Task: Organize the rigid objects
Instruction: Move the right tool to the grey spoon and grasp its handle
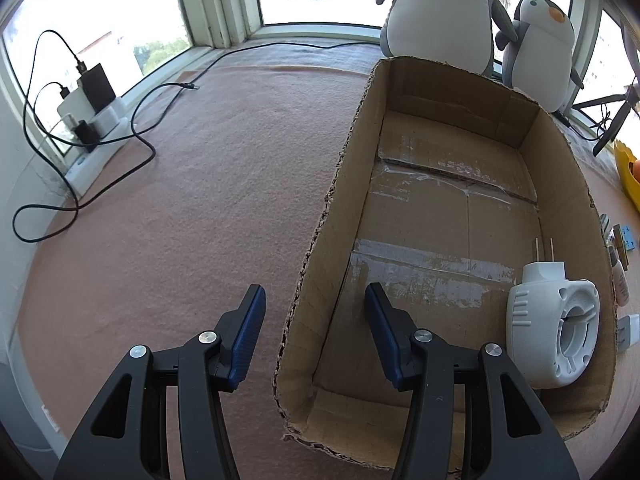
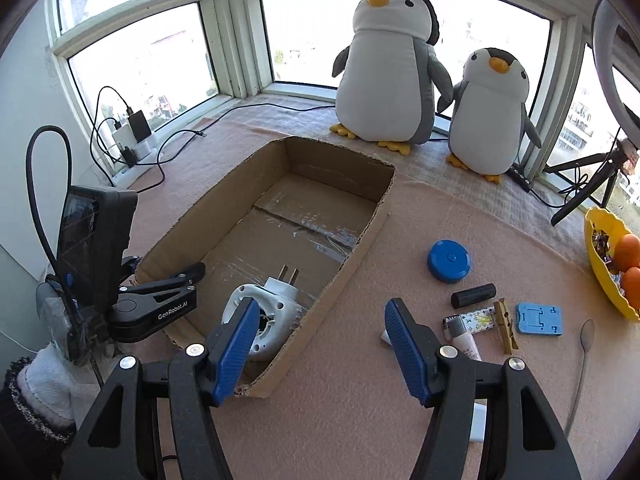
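Note:
An open cardboard box [image 1: 452, 92] [image 2: 340, 168] lies on the pink cloth. A white plug-in device [image 1: 552, 332] [image 2: 276, 312] rests inside at its near end. My left gripper [image 1: 316, 312] [image 2: 166, 265] stands open astride the box's left wall, one finger on each side, the pads not pressing on it. My right gripper [image 2: 322, 316] is open and empty above the box's near right corner. Right of the box lie a blue round disc [image 2: 448, 261], a black cylinder [image 2: 474, 295], a patterned lighter [image 2: 476, 318], a wooden clothespin [image 2: 505, 326], a light blue holder [image 2: 539, 319] and a white tube [image 2: 466, 346].
Two plush penguins [image 2: 384, 68] stand behind the box at the window. A yellow bowl [image 2: 600, 256] with oranges sits at the right edge, a spoon [image 2: 584, 360] in front of it. Chargers and cables [image 1: 92, 96] crowd the left sill. A tripod [image 2: 580, 192] stands at the back right.

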